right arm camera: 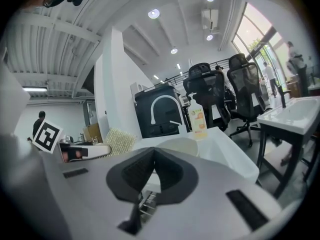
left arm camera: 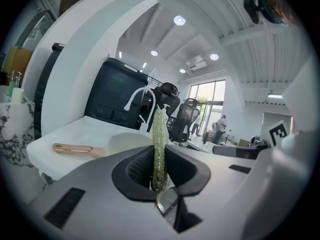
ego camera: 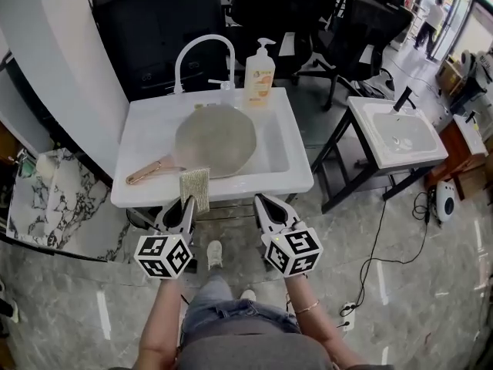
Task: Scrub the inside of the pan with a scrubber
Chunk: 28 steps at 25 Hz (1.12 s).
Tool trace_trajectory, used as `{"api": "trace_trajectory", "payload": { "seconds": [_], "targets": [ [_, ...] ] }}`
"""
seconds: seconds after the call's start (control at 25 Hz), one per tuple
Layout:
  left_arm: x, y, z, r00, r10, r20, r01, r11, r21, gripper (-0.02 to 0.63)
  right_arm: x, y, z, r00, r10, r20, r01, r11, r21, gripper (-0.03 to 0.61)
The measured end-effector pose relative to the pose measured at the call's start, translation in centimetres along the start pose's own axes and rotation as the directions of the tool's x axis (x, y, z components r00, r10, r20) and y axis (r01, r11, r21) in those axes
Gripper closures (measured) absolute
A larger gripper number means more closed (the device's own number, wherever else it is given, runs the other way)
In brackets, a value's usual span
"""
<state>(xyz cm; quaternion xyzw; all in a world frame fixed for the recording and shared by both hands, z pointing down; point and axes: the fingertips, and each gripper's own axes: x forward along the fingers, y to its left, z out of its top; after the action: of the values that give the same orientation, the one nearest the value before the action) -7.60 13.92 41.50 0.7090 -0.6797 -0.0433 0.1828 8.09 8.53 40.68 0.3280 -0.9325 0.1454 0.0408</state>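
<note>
A round grey pan [ego camera: 216, 139] with a copper handle [ego camera: 150, 173] lies in the white sink [ego camera: 291, 177]. My left gripper [ego camera: 186, 202] is shut on a flat yellow-green scrubber [ego camera: 195, 187], which hangs over the sink's front rim just short of the pan. In the left gripper view the scrubber [left arm camera: 159, 149] stands edge-on between the jaws, with the pan handle [left arm camera: 72, 148] to the left. Beside it at the front rim, my right gripper [ego camera: 263, 202] is shut with nothing in it. The right gripper view shows the scrubber [right arm camera: 120, 140] at left and the pan [right arm camera: 182, 145] ahead.
A white faucet [ego camera: 202, 52] and a soap bottle [ego camera: 260, 74] stand at the back of the sink. A second sink [ego camera: 400, 133] on a black frame stands to the right, with office chairs [ego camera: 362, 21] behind. A marble-patterned counter [ego camera: 46, 199] is at the left.
</note>
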Motion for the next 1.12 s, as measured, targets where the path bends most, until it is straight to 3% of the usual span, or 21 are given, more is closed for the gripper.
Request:
{"api": "trace_trajectory", "payload": {
  "seconds": [0.16,0.4,0.68,1.12],
  "targets": [
    [4.7,2.8,1.9,0.998,-0.058,-0.008,0.058,0.998,-0.008,0.551,4.4,-2.2,1.4,0.998,-0.060,0.000,0.060,0.998,0.007,0.568],
    [12.1,6.6,4.9,0.994,-0.091,-0.065,0.093,0.995,0.035,0.551,11.1,-5.3,3.5,0.989,-0.148,-0.018,0.148,0.989,0.016,0.568],
    [18.2,8.8,7.0,0.979,-0.178,-0.101,0.186,0.979,0.079,0.551,16.3,-7.6,4.9,0.971,-0.236,-0.027,0.237,0.971,0.016,0.568],
    [24.7,8.1,4.8,0.920,-0.315,-0.234,0.346,0.933,0.103,0.551,16.9,-11.0,3.7,0.924,-0.376,-0.072,0.380,0.923,0.059,0.568]
  ]
}}
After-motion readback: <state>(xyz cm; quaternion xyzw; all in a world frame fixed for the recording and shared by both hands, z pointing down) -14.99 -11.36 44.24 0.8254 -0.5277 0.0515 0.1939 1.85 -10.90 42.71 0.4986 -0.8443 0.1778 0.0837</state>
